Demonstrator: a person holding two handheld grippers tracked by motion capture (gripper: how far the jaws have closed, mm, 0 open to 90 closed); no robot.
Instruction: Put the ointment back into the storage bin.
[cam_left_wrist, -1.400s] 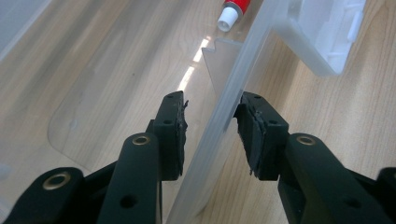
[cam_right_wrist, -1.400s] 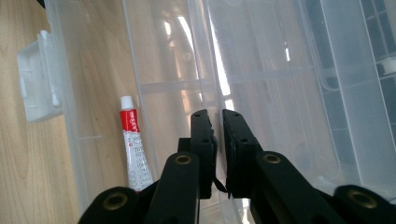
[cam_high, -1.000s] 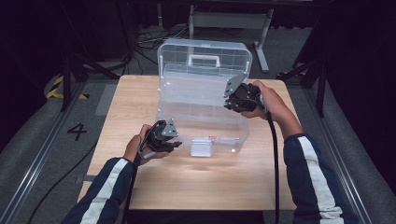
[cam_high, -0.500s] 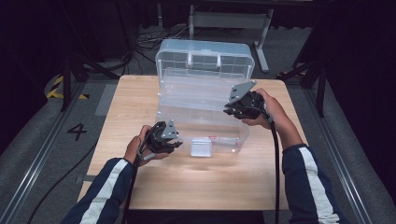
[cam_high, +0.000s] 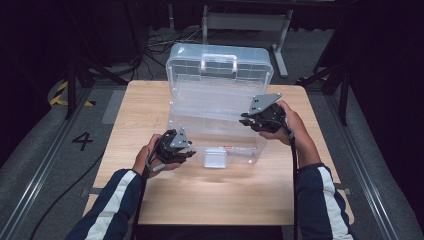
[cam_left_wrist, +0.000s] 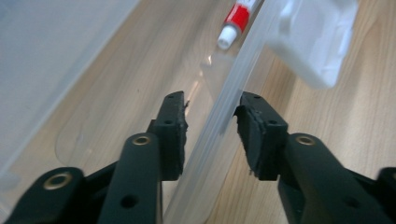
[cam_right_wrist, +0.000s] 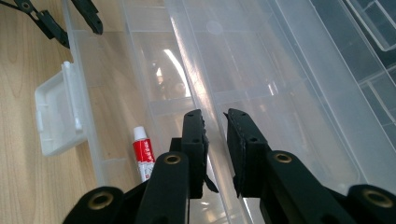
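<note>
A clear plastic box (cam_high: 215, 115) stood open at the centre of the wooden bench (cam_high: 150, 200), its lid raised toward twelve o'clock. The left tongs (cam_left_wrist: 211, 122), jaws apart, straddled the box's front wall. The right tongs (cam_right_wrist: 215, 135) gaped over an inner wall. A red-and-white tube (cam_right_wrist: 144, 156) lay inside.

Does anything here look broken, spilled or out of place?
Nothing looks spilled or broken. The clear plastic box sits open on the table, its lid upright. A small red-and-white tube lies inside. The left gripper straddles the box's front wall.
</note>
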